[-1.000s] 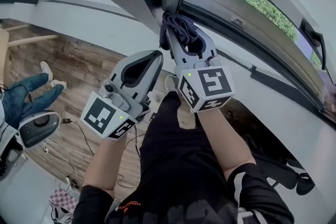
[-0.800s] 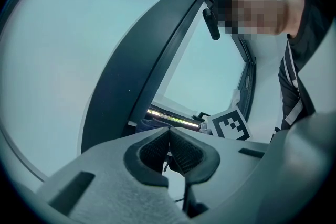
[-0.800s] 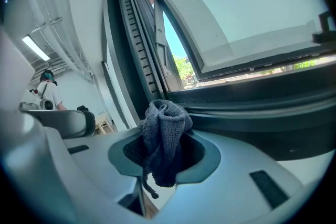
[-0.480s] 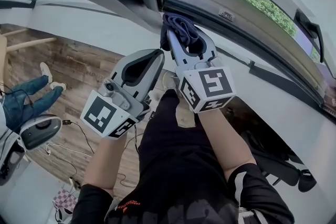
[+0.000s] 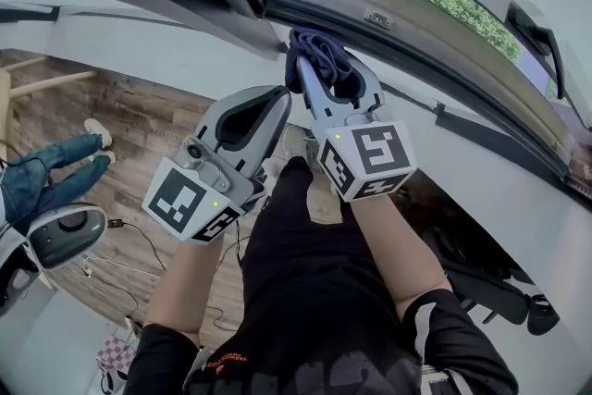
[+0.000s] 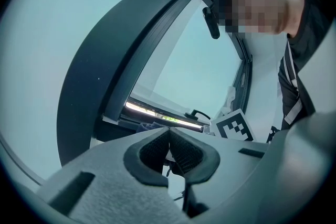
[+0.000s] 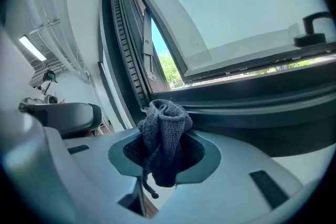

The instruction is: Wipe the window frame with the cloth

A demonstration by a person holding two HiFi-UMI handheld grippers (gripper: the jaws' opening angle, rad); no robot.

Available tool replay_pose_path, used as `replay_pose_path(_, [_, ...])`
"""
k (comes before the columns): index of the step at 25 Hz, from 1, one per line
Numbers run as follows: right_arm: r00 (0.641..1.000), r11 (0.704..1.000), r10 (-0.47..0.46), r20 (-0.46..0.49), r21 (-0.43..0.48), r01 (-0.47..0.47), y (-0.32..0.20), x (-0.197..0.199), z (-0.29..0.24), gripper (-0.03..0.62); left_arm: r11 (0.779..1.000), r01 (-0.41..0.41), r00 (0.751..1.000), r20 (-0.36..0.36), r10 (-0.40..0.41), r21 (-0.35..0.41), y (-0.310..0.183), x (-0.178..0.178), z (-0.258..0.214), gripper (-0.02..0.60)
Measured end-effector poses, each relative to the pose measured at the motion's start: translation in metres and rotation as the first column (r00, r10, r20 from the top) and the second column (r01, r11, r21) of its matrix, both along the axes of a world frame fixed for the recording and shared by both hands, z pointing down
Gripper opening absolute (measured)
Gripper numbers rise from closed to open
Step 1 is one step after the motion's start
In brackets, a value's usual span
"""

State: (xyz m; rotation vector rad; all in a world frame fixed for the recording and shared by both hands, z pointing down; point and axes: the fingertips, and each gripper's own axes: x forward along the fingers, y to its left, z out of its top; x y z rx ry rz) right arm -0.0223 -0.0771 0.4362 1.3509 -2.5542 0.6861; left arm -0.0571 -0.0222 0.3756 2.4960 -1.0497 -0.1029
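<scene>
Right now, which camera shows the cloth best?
The right gripper view: the dark blue cloth fills the centre, bunched between the jaws. The head view shows it small at the window frame; the left gripper view barely a sliver.

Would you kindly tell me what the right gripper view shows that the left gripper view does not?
Only the right gripper view shows the right claw shut on the bunched dark cloth. Only the left gripper view shows the left claw, shut on nothing, and the right gripper's marker cube. Both show the dark window frame and a strip of greenery outside.
</scene>
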Motion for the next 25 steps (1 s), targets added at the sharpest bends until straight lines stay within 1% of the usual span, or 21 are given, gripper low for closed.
replay_pose_path(17, [0.999, 0.999, 0.043, 0.015, -0.002, -0.043, 0.012, 0.050, 0.000, 0.110, 0.999, -0.050, 0.999, 0.018, 0.050, 0.005, 0.004, 0.048, -0.003, 0.020])
replay_pose_path(25, [0.998, 0.999, 0.052, 0.017, -0.005, -0.052, 0.016, 0.066, -0.001, 0.110, 0.998, -0.056, 0.998, 0.026, 0.056, 0.008, 0.007, 0.062, -0.008, 0.020])
